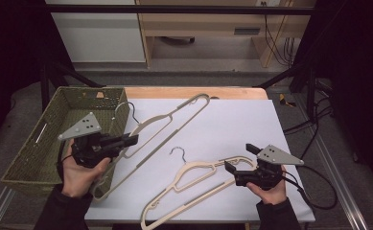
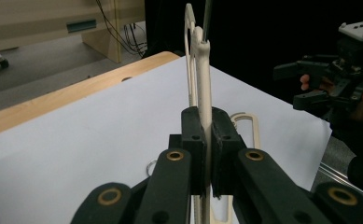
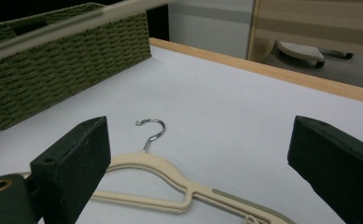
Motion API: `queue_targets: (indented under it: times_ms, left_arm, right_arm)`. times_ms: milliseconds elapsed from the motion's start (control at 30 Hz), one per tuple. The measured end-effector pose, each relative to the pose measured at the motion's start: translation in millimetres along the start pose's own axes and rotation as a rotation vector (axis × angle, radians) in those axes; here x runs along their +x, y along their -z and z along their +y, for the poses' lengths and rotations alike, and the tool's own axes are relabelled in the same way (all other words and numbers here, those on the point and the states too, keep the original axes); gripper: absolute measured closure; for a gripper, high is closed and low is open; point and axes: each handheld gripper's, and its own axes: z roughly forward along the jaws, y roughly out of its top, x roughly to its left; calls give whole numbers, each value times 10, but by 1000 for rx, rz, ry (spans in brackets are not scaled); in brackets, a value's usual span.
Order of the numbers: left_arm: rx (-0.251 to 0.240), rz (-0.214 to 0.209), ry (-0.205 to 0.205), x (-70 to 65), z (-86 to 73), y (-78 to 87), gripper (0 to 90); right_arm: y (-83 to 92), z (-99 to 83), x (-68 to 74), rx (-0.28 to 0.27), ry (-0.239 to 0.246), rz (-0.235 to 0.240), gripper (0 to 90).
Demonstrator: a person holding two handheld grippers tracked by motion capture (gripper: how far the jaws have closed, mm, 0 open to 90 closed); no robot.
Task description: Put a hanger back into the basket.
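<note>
My left gripper (image 1: 134,140) is shut on the lower bar of a cream plastic hanger (image 1: 174,112). This hanger slants from near my left hand up to the table's far middle, its metal hook beside the basket. In the left gripper view the jaws (image 2: 206,119) pinch the hanger's bar (image 2: 202,70), which stands on edge between them. A second cream hanger (image 1: 193,175) lies flat on the white sheet at the front. My right gripper (image 1: 240,158) stands open just right of it. In the right gripper view this hanger (image 3: 142,161) lies ahead of the wide-apart jaws (image 3: 200,135).
A green woven basket (image 1: 35,148) stands at the table's left edge, close to my left hand; it also shows as the basket (image 3: 67,60) at the far left. White sheet (image 1: 232,120) covers the wooden table (image 1: 193,92). The right gripper (image 2: 310,86) is seen across the table.
</note>
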Motion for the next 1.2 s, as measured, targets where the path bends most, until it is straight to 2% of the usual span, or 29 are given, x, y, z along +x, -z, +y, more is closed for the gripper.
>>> queue_targets:
  times_ms: [267, 567, 667, 800, 1200]
  left_arm:
    - [-3, 30, -24, 320, 163, 184, 861]
    - [0, 89, -60, 662, 253, 391, 861]
    - [17, 105, -81, 777, 237, 453, 861]
    - [32, 127, -76, 941, 174, 520, 861]
    - [77, 253, -72, 1385, -83, 718, 861]
  right_arm:
    - [29, -23, -84, 4, -19, -25, 64]
    - [11, -35, -96, 18, -9, -36, 62]
    - [15, -33, -98, 17, -10, -38, 61]
    - [17, -31, -102, 18, -8, -38, 59]
    - [-1, -37, -94, 25, -4, -38, 57]
